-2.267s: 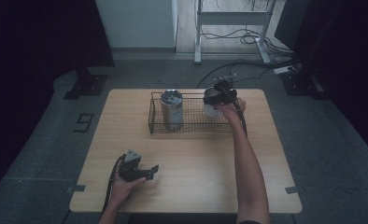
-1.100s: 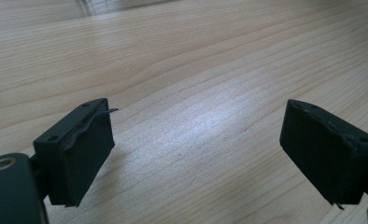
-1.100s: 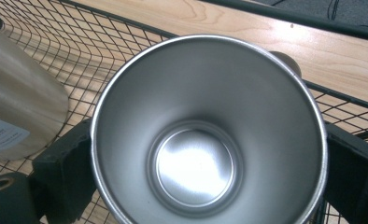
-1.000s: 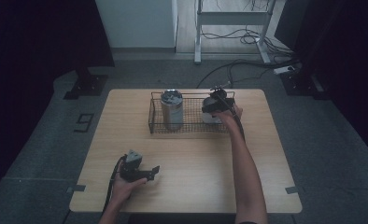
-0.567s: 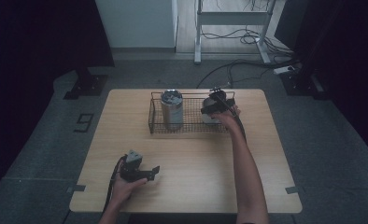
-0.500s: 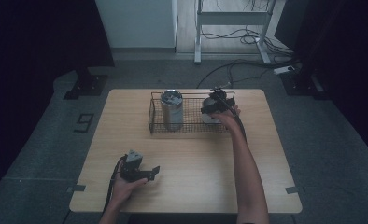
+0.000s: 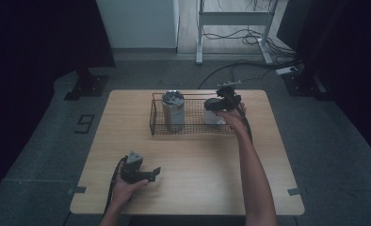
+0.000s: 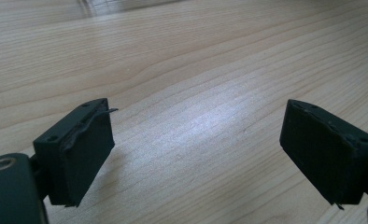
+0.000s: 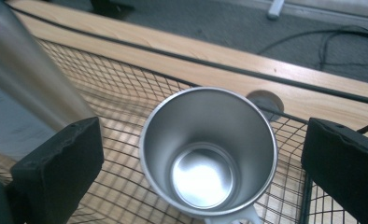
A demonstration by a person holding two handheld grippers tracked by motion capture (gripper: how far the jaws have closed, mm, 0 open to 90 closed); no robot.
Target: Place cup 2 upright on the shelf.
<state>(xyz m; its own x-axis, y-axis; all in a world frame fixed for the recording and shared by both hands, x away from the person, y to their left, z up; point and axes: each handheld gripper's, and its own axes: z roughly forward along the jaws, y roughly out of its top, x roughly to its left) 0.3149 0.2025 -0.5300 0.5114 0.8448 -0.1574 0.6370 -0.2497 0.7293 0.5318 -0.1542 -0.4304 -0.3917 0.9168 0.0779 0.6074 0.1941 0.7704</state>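
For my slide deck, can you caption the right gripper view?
Open right gripper poised above an empty steel cup standing upright in a wire basket.

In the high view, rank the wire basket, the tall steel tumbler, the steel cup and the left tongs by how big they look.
1. Wire basket, clearly widest.
2. Tall steel tumbler.
3. Left tongs and steel cup: too close to rank, since the right tongs cover part of the cup.
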